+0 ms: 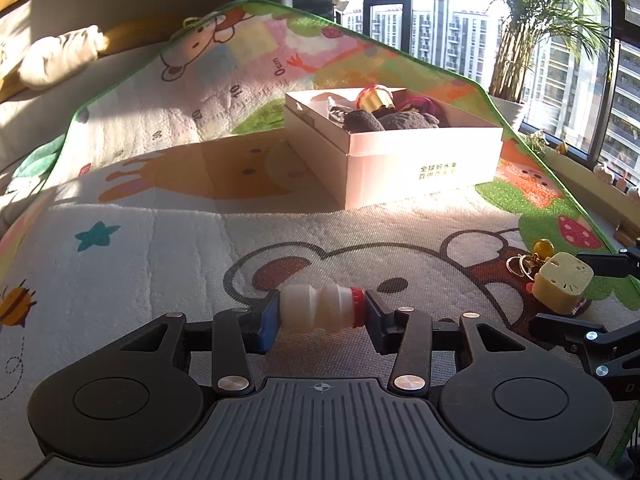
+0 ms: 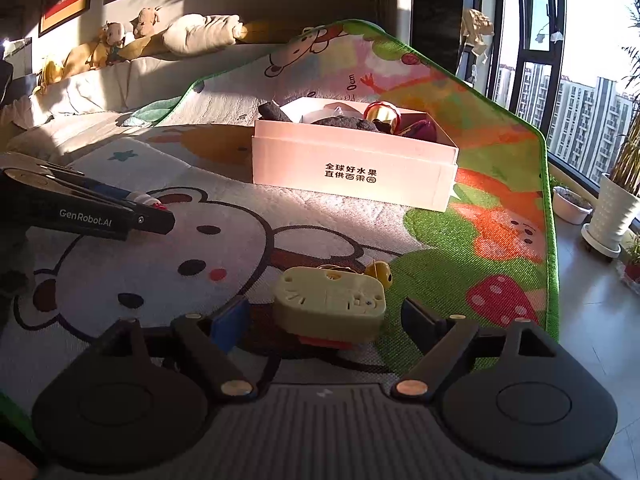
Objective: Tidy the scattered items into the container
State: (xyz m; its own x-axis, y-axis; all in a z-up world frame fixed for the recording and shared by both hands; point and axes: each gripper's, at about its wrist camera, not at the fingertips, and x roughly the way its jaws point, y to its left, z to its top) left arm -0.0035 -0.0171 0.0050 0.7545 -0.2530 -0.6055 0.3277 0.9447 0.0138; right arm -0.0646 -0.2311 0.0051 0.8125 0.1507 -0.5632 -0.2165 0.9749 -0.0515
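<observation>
Clamping a small white bottle (image 1: 320,310) in your left tool (image 1: 321,316), your right tool (image 2: 326,314) gapes around a yellow toy (image 2: 330,304), both near the white box (image 2: 352,172) holding dark plush toys (image 1: 384,120).

Black left gripper (image 1: 322,314) with blue-padded fingers (image 1: 267,322), silver rivets; right gripper (image 2: 326,318) matches, "GenRobot.AI" lettering.

The small bottle (image 1: 320,309) lies crosswise on the play mat (image 1: 160,248) between the left gripper (image 1: 322,314) pads. The block toy (image 2: 330,302) sits between the right gripper (image 2: 326,316) fingers, keyrings (image 1: 528,258) just beyond. The box (image 2: 352,168) stands farther ahead of both, with items inside.
</observation>
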